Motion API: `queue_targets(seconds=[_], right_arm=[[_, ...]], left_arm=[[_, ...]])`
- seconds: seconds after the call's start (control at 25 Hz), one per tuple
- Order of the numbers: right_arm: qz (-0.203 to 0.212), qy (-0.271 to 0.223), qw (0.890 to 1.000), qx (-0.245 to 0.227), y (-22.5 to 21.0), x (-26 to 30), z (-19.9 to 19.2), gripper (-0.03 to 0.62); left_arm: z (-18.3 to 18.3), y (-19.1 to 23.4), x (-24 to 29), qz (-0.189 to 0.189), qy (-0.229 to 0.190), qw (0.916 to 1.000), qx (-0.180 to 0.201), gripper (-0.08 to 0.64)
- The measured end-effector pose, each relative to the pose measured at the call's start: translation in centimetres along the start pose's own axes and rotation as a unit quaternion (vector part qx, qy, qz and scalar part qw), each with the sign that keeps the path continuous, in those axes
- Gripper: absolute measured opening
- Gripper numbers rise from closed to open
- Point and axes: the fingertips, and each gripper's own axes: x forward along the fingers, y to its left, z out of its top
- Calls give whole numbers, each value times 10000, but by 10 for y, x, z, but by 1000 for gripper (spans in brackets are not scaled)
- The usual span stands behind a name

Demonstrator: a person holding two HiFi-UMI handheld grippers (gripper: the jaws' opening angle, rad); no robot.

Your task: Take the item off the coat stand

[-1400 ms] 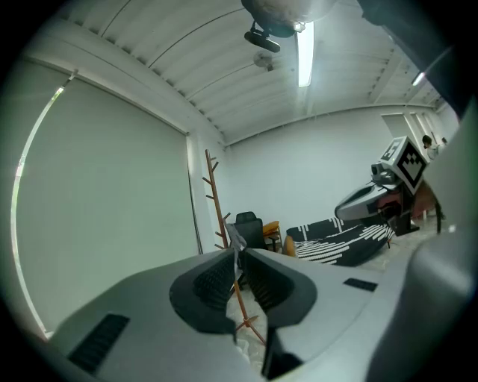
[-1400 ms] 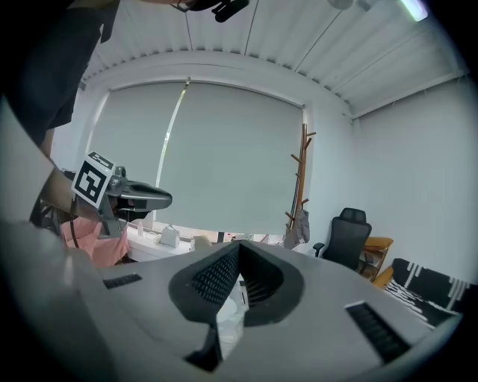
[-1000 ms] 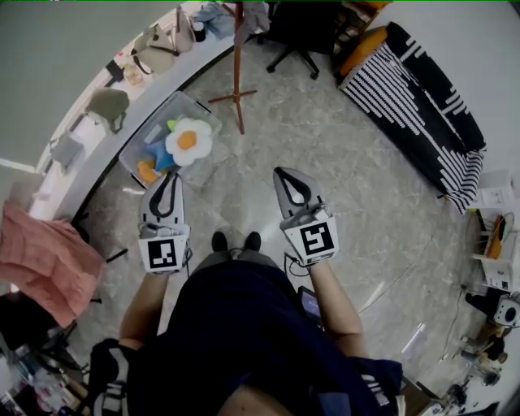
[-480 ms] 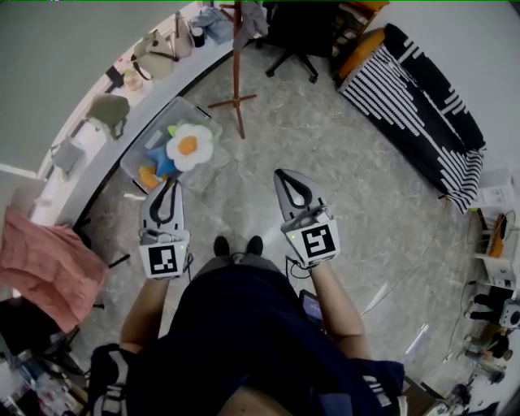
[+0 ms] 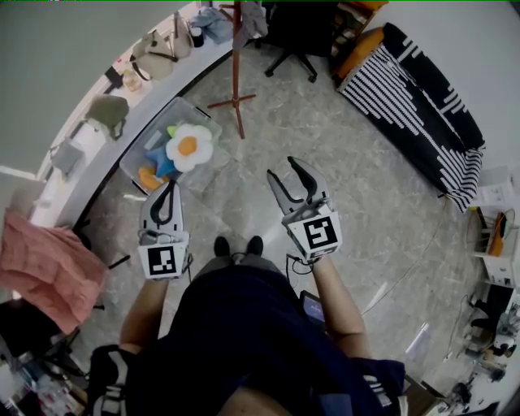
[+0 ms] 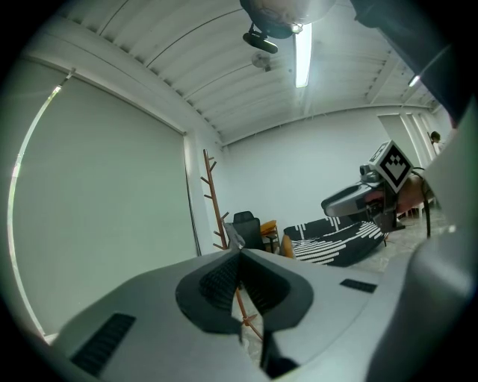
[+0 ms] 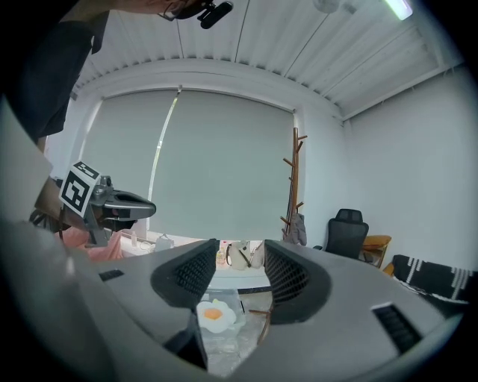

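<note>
1. Lowest in the head view, the person stands on the stone floor (image 5: 366,203) with both grippers held out in front at mid-frame.
2. The left gripper (image 5: 168,188), left of centre, has its jaws pressed together with nothing between them.
3. The right gripper (image 5: 284,171), just right of centre, is opening. Its jaws stand clearly apart and hold nothing; only the floor shows in the gap.
4. Just above the left gripper, a clear plastic bin (image 5: 150,128) sits on the floor. It holds a white flower plush (image 5: 188,144) with an orange middle and some other coloured toys.
5. Higher, at upper centre, the wooden coat stand (image 5: 236,65) rises from its crossed feet, well apart from both grippers. The item, a grey garment (image 5: 253,16), hangs near its top at the upper edge of the frame. In the right gripper view it hangs low on the pole.
6. A white ledge (image 5: 91,150) curves along the upper left and carries bags.
7. Farthest, a black office chair (image 5: 292,32) stands at top centre, and a black-and-white striped sofa (image 5: 414,89) lies at upper right.
</note>
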Motion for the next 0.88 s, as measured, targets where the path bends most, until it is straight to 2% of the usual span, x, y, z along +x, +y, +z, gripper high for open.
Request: queue_targets(seconds=[0.12,0.32,0.72,0.88], right_arm=[[0,3,10000,26,-1,6,0,280],[89,-66,9999,26,2,14,8,324],[-103,-135,9998,-140,13,49,24,330],[-232,-186,9994,-201,8,65,31,330]], left_arm=[[-3,3,0,6,25,10000,-60,25],[-4,10,-1,3,12,10000,-86,25],[-14,38,-4,-268,-96,9994,-179,25],[-18,47,0,-450,-89,9989,-91,25]])
